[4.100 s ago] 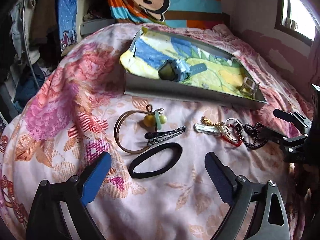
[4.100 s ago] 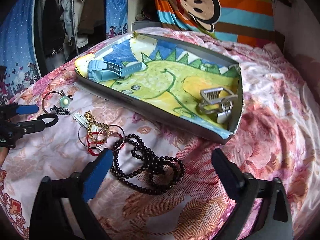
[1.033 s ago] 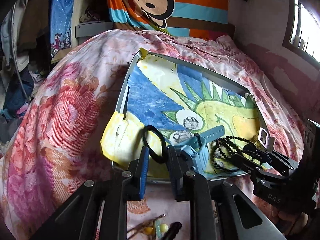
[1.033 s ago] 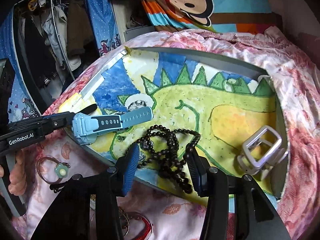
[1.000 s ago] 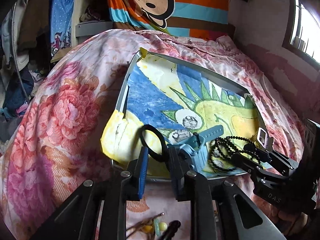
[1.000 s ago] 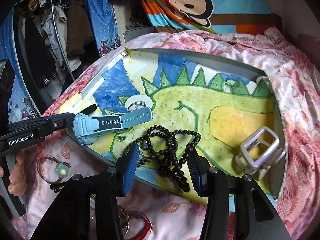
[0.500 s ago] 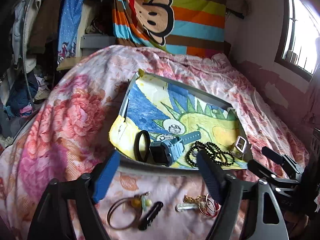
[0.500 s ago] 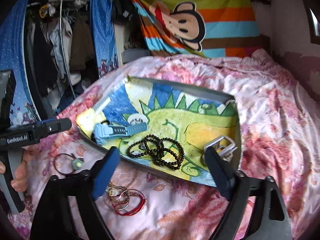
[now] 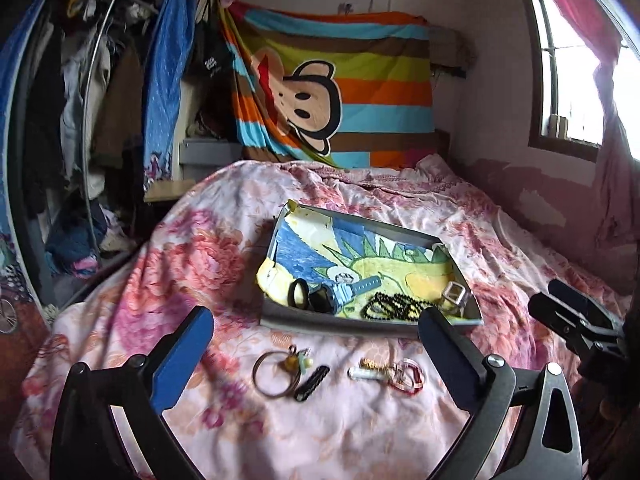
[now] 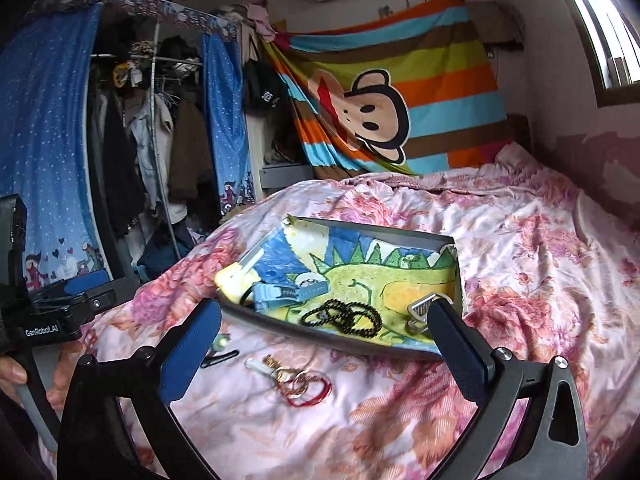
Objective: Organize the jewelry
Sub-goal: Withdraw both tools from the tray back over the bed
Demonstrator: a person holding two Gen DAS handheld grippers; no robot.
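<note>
A grey tray (image 9: 360, 326) lined with a dinosaur drawing lies on the floral bed. It holds a black band (image 9: 299, 295), a blue watch (image 9: 344, 292), a black bead necklace (image 9: 394, 308) and a silver buckle (image 9: 454, 294). On the cover in front lie a bronze bangle (image 9: 276, 372), a black clip (image 9: 312, 378) and a bunch of gold and red rings (image 9: 388, 372). My left gripper (image 9: 316, 320) hangs back from the tray, jaws opening, nothing between them. My right gripper (image 10: 325, 308) is likewise drawn back, jaws opening and empty, above the rings (image 10: 304, 386).
A striped monkey blanket (image 9: 340, 80) hangs behind the bed. A clothes rack (image 10: 152, 140) and blue curtains stand at the left edge. A window (image 9: 576, 60) and wall bound the right. A hand (image 10: 12, 372) holds the left gripper's handle.
Both grippers let go: the black band and the bead necklace now lie in the tray. Both jaws spread wide and both grippers pulled back and up from the tray.
</note>
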